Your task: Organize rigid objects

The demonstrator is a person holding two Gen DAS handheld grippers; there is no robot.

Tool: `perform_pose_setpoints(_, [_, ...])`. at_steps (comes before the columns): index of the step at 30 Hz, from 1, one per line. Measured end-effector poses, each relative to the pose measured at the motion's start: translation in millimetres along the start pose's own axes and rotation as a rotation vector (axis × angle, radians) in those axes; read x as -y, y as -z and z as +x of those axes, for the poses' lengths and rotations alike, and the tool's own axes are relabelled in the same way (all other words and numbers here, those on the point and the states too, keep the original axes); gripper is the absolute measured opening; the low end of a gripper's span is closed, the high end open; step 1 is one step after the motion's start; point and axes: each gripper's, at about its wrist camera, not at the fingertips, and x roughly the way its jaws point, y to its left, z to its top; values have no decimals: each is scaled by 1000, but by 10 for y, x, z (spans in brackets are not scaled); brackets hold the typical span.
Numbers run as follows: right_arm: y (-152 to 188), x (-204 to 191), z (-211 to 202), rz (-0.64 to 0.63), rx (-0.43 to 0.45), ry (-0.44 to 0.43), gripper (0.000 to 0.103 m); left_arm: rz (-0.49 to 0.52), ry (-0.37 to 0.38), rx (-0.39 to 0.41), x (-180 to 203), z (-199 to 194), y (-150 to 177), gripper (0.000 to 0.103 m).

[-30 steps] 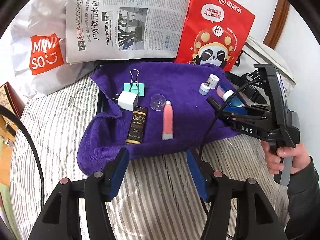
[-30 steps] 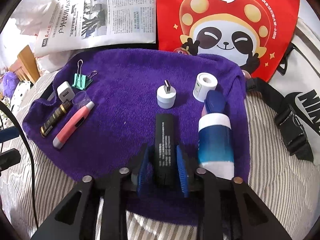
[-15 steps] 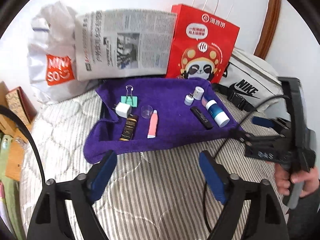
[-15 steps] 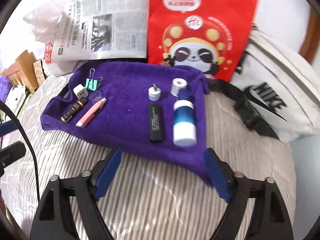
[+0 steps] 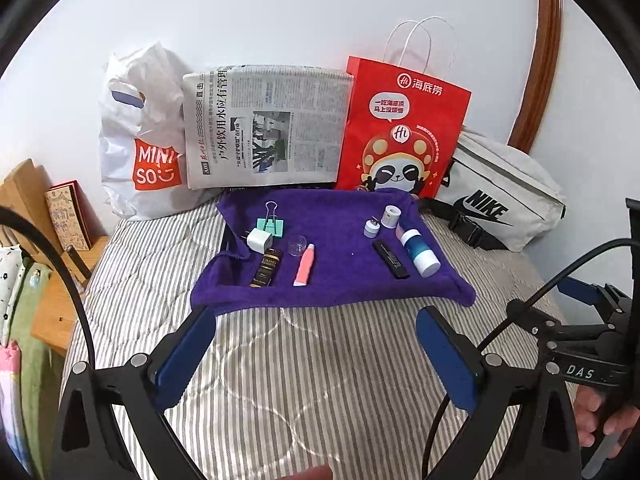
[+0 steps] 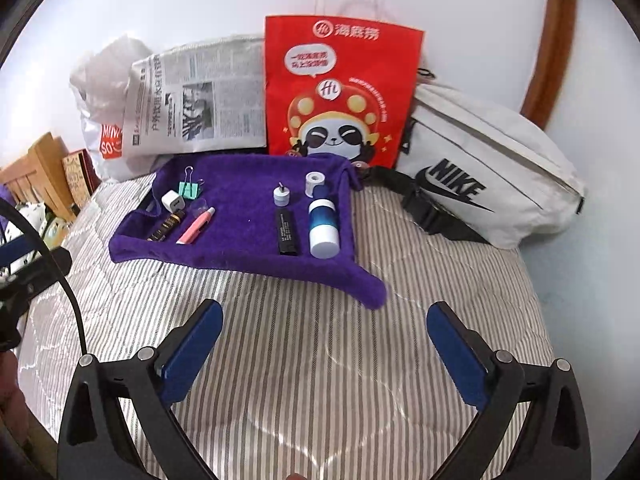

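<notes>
You let the black stick [image 6: 287,232] go beside the bottle [image 6: 323,224]; both grippers [image 5: 316,354] [image 6: 325,346] pull back, jaws opening, empty. Sorting looks done.

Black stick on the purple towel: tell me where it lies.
The black stick lies flat on the purple towel's right half, beside the blue-and-white bottle, just in front of the small white plug.

Towel [image 6: 240,216]: on the bed [image 6: 320,360].
Towel's left: clip [image 6: 191,189], charger [image 6: 173,201], bottle [image 6: 166,226], tube [image 6: 196,226].
Towel's right: stick [image 6: 287,232], roll [image 6: 316,182].
Behind the towel: newspaper [image 6: 200,96], paper bag [image 6: 340,88].
</notes>
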Motion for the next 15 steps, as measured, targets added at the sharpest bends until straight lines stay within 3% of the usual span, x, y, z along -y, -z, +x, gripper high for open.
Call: perform_pose_setpoints(15, [76,97,-245,26,-1,35,103,14,-28,-6,93,-245,82,101])
